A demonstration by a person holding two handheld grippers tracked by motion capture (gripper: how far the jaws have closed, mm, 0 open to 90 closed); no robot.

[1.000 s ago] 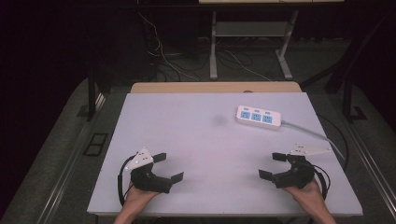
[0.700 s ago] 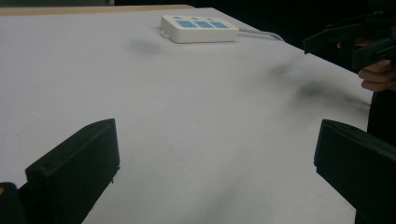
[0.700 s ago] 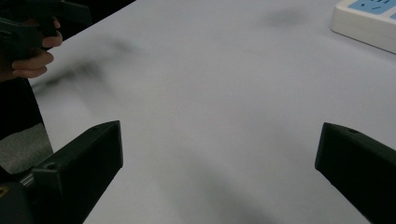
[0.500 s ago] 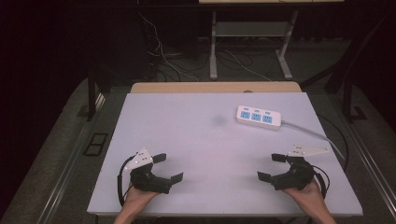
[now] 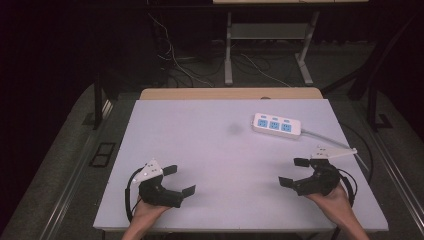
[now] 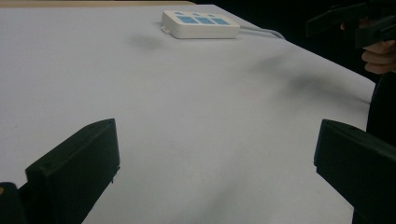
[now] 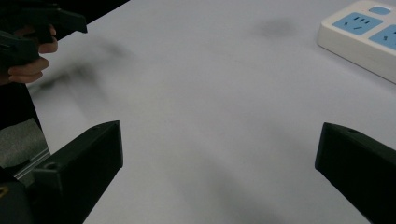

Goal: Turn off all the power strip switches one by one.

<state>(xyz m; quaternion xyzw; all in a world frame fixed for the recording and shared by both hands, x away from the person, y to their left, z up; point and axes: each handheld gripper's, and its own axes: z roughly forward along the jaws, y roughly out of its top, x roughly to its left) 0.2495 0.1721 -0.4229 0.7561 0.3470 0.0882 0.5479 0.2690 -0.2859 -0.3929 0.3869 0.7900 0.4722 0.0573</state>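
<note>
A white power strip (image 5: 276, 125) with blue sockets lies at the back right of the pale table (image 5: 220, 150); its cable runs off the right edge. It also lies far off in the left gripper view (image 6: 200, 24) and at the upper right corner of the right gripper view (image 7: 364, 32). My left gripper (image 5: 179, 180) rests near the front left edge, jaws wide apart and empty (image 6: 215, 163). My right gripper (image 5: 294, 172) rests near the front right edge, also open and empty (image 7: 217, 163). Both point toward the table's middle.
A wooden board (image 5: 230, 93) borders the table's far edge. Beyond it stand a metal frame (image 5: 265, 45) and loose cables (image 5: 175, 60) on the dark floor. A faint dark smudge (image 5: 233, 129) marks the tabletop left of the power strip.
</note>
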